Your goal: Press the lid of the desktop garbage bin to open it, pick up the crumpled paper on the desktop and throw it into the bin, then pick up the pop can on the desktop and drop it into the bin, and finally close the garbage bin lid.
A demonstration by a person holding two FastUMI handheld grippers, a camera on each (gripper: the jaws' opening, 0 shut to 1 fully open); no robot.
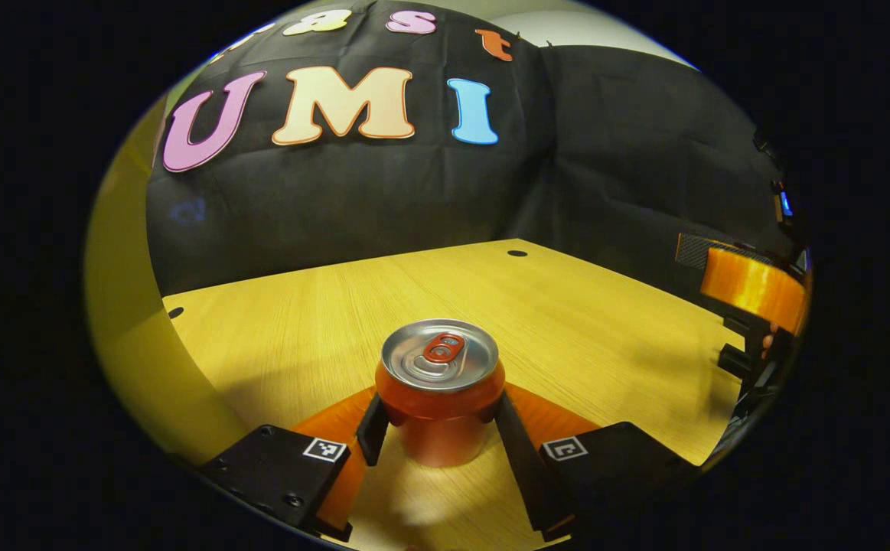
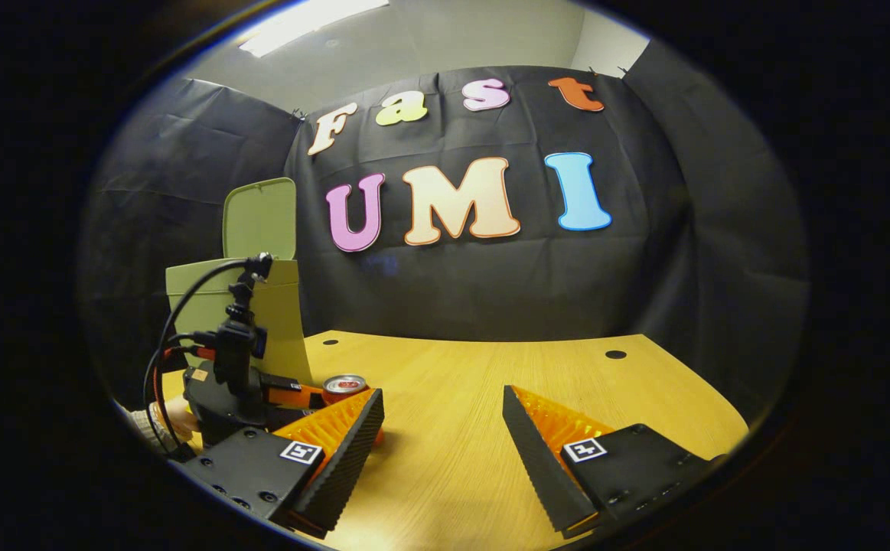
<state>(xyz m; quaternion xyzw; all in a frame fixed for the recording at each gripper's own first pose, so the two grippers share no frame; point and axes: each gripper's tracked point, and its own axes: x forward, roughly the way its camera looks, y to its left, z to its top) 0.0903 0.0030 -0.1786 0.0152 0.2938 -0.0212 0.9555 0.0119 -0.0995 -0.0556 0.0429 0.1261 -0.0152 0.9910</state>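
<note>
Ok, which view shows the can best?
The left gripper view: the can stands upright, close up, between the left gripper jaws, which press its sides. The right gripper view shows just its top, far off.

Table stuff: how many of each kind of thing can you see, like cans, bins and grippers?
Pop can: 1
Garbage bin, lid up: 1
Grippers: 2, the left gripper and the right gripper
Total: 4
</note>
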